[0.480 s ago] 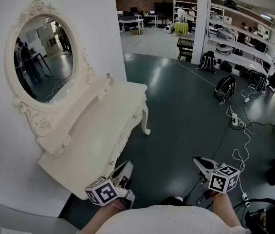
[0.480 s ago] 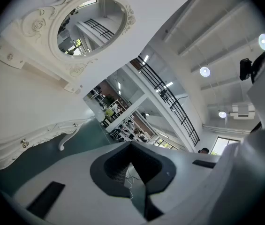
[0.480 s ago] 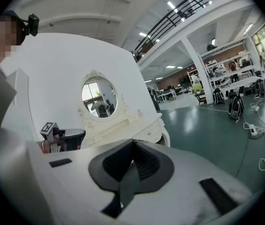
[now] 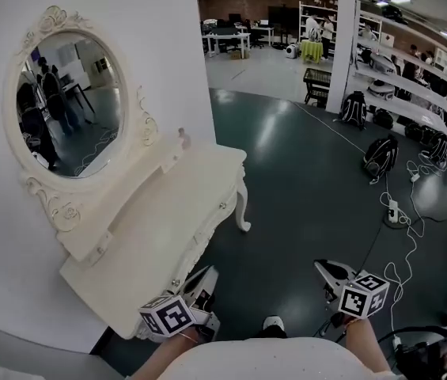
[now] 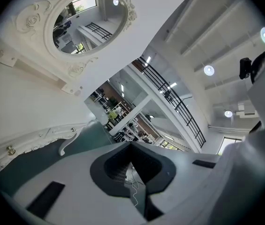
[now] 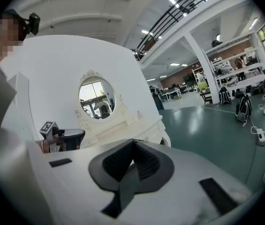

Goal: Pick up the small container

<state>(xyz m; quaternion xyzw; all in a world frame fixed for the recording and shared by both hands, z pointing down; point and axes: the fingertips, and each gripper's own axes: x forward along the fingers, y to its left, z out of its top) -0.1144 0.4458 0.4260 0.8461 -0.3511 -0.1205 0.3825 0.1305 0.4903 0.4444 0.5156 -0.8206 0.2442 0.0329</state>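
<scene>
While left hand-held gripper (image 4: 206, 277) and right hand-held gripper (image 4: 324, 267) hung pressed together, empty, near the surface (image 4: 168, 212), a backpack (image 4: 381, 155) and cable (image 4: 401, 236) lay right of it.

- Small pale pink container (image 4: 181, 138): it is showing as a narrow, short item. Its material and any lid are too small to make out.
- Pose: it is standing upright, with nothing touching it.
- Place: it is sitting on the raised back ledge of the cream carved dressing table (image 4: 183, 208), at that ledge's far end, close against the white wall (image 4: 168, 46).
- Relation: it is standing to the right of the oval mirror in its ornate cream frame (image 4: 69, 105), near the frame's edge but apart from it.
- Surroundings: it is standing alone on the ledge.
</scene>
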